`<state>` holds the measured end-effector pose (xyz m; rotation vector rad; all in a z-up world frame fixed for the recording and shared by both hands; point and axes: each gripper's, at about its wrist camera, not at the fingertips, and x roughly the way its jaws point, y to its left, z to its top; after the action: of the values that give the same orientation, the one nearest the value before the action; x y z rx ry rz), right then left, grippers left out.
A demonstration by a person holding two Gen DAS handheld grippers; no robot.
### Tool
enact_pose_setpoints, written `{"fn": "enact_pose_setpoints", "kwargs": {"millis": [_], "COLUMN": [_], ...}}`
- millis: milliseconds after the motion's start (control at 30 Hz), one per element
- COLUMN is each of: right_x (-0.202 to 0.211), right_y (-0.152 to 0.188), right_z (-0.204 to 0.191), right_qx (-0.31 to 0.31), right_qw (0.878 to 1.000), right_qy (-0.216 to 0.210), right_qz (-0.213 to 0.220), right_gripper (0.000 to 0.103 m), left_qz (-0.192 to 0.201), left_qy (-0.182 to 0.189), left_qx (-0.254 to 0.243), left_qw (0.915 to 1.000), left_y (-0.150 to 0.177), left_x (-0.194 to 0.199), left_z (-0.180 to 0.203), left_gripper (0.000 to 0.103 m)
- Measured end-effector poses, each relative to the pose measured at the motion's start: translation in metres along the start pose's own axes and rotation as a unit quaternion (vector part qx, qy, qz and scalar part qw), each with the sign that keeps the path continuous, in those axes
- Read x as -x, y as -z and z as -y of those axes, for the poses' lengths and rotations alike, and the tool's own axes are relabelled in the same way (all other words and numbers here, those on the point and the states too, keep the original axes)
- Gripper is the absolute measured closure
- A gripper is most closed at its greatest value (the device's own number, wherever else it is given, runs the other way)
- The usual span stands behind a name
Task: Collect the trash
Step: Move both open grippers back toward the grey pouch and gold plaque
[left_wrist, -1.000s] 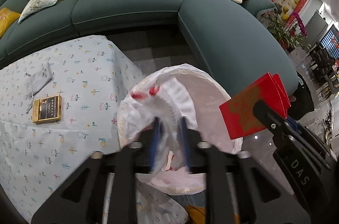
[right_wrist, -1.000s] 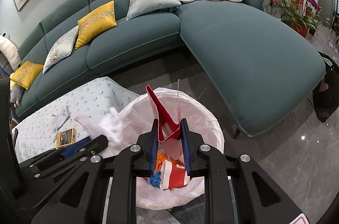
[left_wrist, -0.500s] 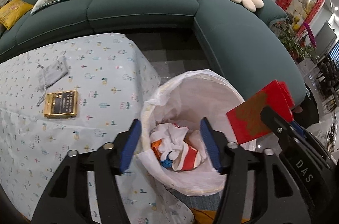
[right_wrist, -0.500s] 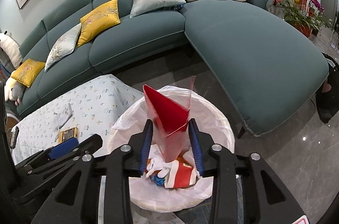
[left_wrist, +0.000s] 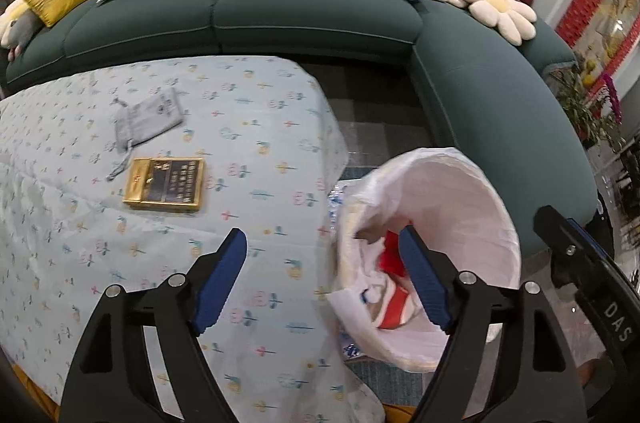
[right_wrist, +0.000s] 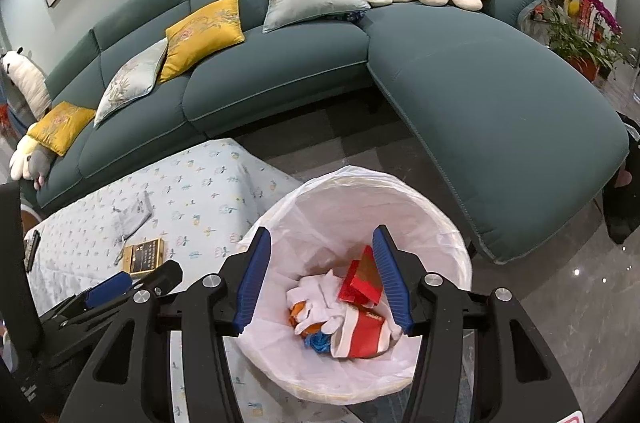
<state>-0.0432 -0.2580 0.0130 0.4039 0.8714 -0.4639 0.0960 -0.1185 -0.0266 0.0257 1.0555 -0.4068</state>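
Bin mouth gapes wide, heaped trash low in the bottom, plenty of room above it. Table edge hugs the bin rim at nine o'clock. On the cloth, gold box and grey pouch block the ten o'clock lane; bare cloth elsewhere. Sofa walls off twelve to three.

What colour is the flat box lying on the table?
Gold with a dark panel of gold lettering; the flat box shows best in the left wrist view.

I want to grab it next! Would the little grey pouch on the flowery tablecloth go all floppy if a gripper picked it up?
Probably floppy: the grey pouch lies flat and wrinkled on the tablecloth. Likely light, since it looks thin. Its loose drawstring might dangle.
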Motion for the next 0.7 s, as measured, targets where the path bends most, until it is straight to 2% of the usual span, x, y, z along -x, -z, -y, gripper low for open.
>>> {"fn": "enact_pose_setpoints", "kwargs": {"millis": [100, 200, 433, 533, 600, 700], "right_x": [-0.004, -0.009, -0.032, -0.041, -0.048, -0.058], "right_y": [0.002, 0.005, 0.011, 0.01, 0.008, 0.005], "right_z": [-0.01, -0.02, -0.063, -0.076, -0.083, -0.09], "right_qx": [0.006, 0.013, 0.048, 0.051, 0.053, 0.058], "right_qw": [1.0, 1.0, 0.998, 0.997, 0.997, 0.996], "right_qy": [-0.005, -0.009, -0.027, -0.035, -0.038, -0.04], "right_qz": [-0.006, -0.012, -0.032, -0.037, -0.042, -0.046], "right_gripper": [0.051, 0.051, 0.051, 0.051, 0.051, 0.051], "left_qz": [-0.002, -0.004, -0.019, -0.028, -0.038, -0.059], "left_qy": [-0.012, -0.027, -0.059, -0.077, -0.092, -0.092], "left_qx": [0.013, 0.03, 0.095, 0.13, 0.162, 0.219], "left_qw": [0.9998, 0.9992, 0.9935, 0.9882, 0.9817, 0.9697], "left_y": [-0.001, 0.0, 0.001, -0.003, -0.008, -0.019], "left_x": [-0.003, -0.006, -0.017, -0.025, -0.033, -0.046], "left_z": [-0.016, -0.036, -0.09, -0.109, -0.122, -0.137], "left_gripper": [0.027, 0.021, 0.02, 0.02, 0.02, 0.02]}}
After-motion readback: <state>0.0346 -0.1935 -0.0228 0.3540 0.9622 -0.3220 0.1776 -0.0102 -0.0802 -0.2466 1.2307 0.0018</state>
